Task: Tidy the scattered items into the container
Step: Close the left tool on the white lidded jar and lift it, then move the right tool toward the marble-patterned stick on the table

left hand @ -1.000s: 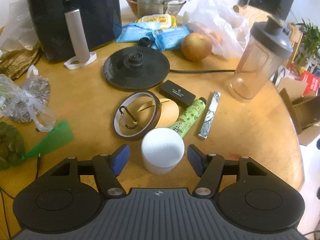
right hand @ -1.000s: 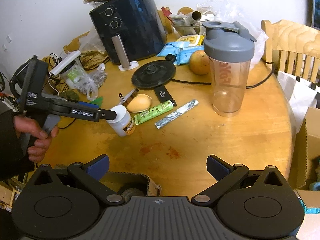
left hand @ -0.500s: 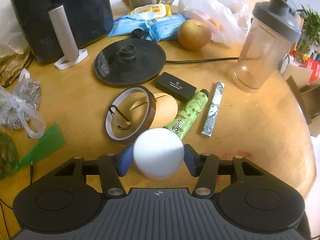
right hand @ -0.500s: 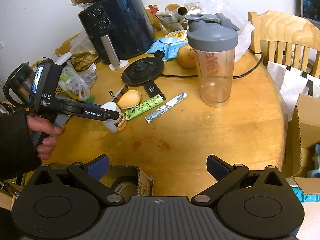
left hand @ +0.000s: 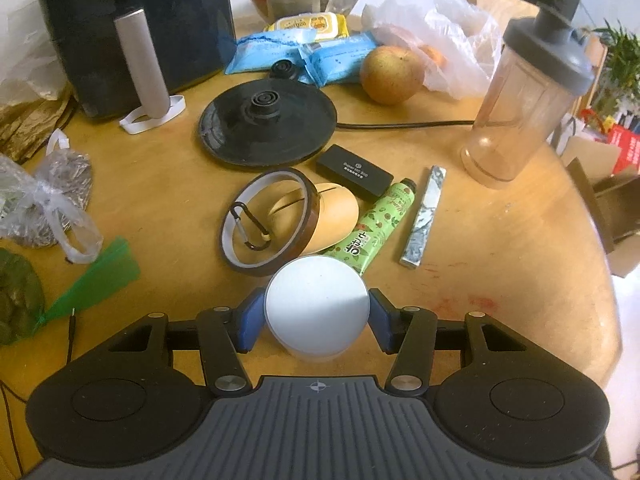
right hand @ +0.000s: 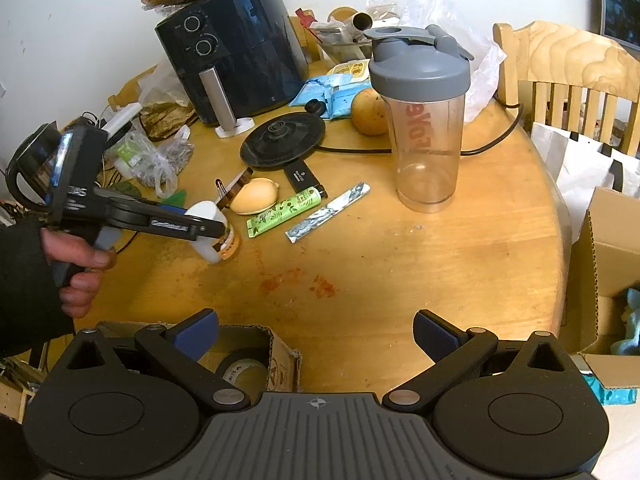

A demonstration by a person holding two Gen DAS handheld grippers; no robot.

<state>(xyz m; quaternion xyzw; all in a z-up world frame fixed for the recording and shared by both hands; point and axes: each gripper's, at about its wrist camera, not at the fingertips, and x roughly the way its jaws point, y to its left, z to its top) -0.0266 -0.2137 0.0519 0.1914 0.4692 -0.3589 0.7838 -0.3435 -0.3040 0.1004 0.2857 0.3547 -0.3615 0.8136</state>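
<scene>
My left gripper (left hand: 316, 314) is shut on a white-lidded jar (left hand: 316, 300), its blue pads pressing both sides. In the right wrist view the jar (right hand: 216, 236) sits tilted in the left gripper (right hand: 208, 232), held by a person's hand (right hand: 76, 272). Just beyond lie a brown tape ring (left hand: 270, 220) with a carabiner (left hand: 250, 226) inside, a yellow oval mouse (left hand: 332, 216), a green tube (left hand: 372, 226), a silver stick pack (left hand: 424, 216) and a small black case (left hand: 354, 170). My right gripper (right hand: 316, 336) is open and holds nothing, above an open cardboard box (right hand: 280, 344) that holds a tape roll (right hand: 240, 368).
A black air fryer (left hand: 132, 28), kettle base (left hand: 268, 124) with its cord, pear (left hand: 390, 74), shaker bottle (right hand: 424, 120) and plastic bags (left hand: 40, 204) crowd the round wooden table (right hand: 400, 280). A wooden chair (right hand: 568, 76) and another cardboard box (right hand: 608, 264) stand to the right.
The left jaws have closed from wide apart onto the white jar. The jar, upright on the table before, now sits tilted in the grip. The right gripper stays open.
</scene>
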